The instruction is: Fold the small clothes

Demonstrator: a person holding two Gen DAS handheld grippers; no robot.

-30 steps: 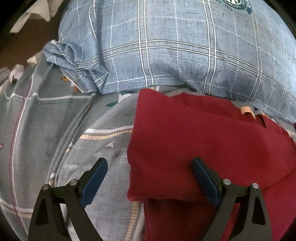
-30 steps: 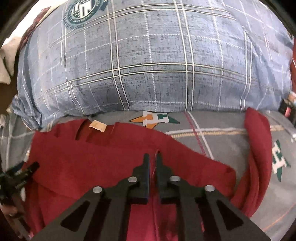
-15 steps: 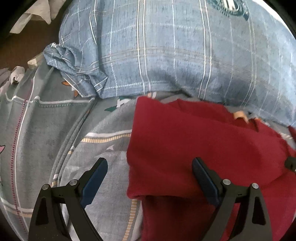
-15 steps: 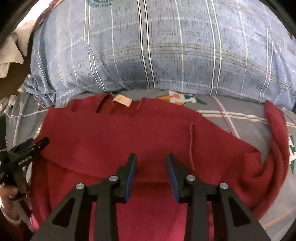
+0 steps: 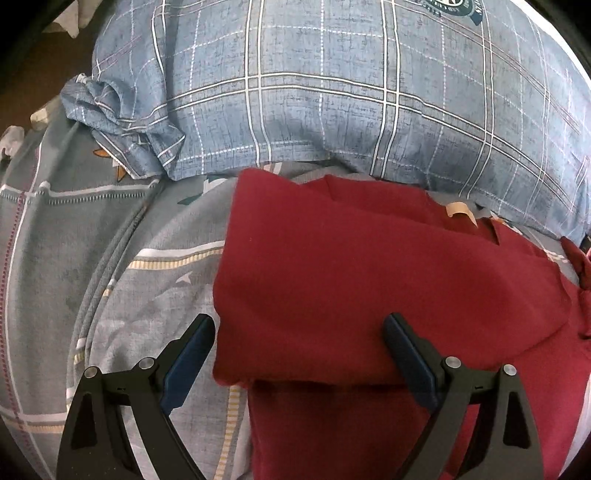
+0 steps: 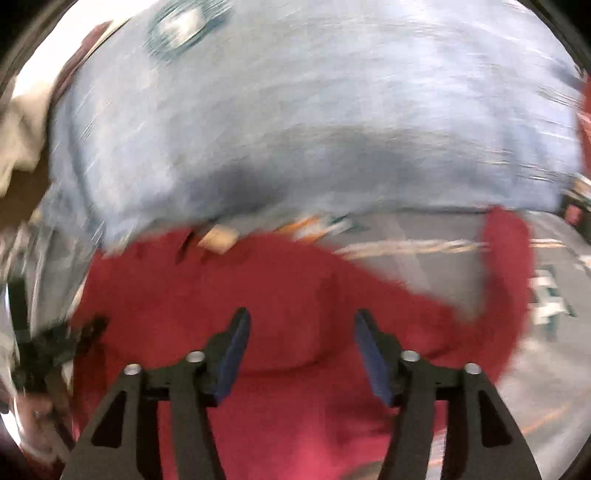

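At the far left, the grey patterned bedsheet (image 5: 122, 258) lay bare, giving open room beside the left gripper (image 5: 299, 354). That gripper hung with its jaws spread wide, gripping nothing: its left finger was over bare sheet and its right finger over the cloth, so the jaws straddled the left edge of the red garment (image 5: 369, 280). The garment lay flat on the sheet, its left side folded in to a straight edge and a lower flap edge crossing between the fingers. Its top edge stopped just short of the blue plaid pillow (image 5: 332, 92), which closed off the far side. A tan neck label (image 5: 460, 210) showed at the collar, with no legible writing. A round crest (image 5: 448, 5) on the pillow was cut off and unreadable.

The right wrist view was motion-blurred. The right gripper (image 6: 301, 350) was over the garment with its jaws opening and nothing pinched. A red sleeve (image 6: 508, 280) curved up at the right over bare sheet.
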